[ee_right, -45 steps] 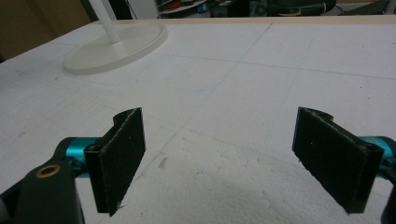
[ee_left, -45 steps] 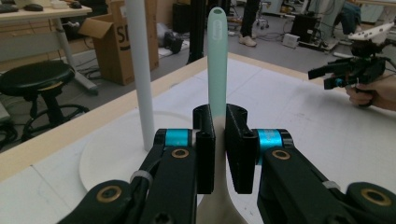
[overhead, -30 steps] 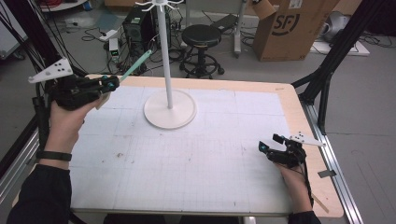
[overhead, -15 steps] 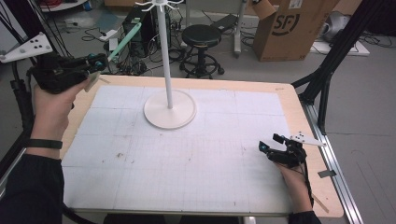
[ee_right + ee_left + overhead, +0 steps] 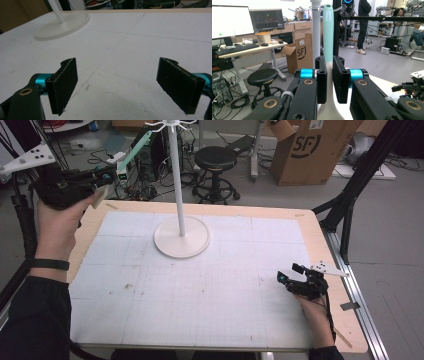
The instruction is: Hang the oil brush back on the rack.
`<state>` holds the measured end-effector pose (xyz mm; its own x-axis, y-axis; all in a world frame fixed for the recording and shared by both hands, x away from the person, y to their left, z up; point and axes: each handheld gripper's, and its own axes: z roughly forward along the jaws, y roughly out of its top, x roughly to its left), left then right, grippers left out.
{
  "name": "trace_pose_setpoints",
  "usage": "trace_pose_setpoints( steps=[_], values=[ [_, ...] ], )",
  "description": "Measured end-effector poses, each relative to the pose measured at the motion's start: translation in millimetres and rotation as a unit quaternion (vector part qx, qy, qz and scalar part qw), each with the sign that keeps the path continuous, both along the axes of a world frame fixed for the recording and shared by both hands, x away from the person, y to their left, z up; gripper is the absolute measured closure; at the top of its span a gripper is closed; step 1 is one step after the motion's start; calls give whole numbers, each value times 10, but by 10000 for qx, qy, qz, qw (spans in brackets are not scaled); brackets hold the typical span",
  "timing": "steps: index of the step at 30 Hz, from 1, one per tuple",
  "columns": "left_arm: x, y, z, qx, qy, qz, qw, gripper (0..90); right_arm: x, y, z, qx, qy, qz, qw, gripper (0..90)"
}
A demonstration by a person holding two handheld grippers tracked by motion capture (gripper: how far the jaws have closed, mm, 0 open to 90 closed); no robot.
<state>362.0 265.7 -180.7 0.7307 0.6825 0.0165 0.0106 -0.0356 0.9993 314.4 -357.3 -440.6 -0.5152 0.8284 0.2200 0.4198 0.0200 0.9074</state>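
Left gripper (image 5: 328, 80) pinching mint spatula (image 5: 328, 32), raised left of stand (image 5: 181, 236) | likely light, stiff, smooth; gripped low on handle | right gripper (image 5: 125, 85) spread, on counter (image 5: 310, 227).

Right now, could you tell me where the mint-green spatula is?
The mint-green spatula is clamped in the left tool, raised off the table's far-left corner, left of the white stand.

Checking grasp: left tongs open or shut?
Shut: left tongs clamp the mint-green and white plastic utensil handle between both pads.
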Motion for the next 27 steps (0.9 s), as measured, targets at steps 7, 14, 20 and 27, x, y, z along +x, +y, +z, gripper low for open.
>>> trace_pose_setpoints(
  steps=[7,14,20,27],
  values=[
    [61,-15,8,-78,23,38,10000,826,1,-1,-1,12,3,4,10000,167],
    [99,-53,-8,-42,56,20,10000,826,2,1,-3,14,13,6,10000,167],
    [123,-58,-18,-25,58,54,10000,826,-1,-5,0,17,20,3,10000,167],
    [130,-47,-20,-47,26,73,10000,825,0,-6,-1,28,31,12,10000,167]
  ],
)
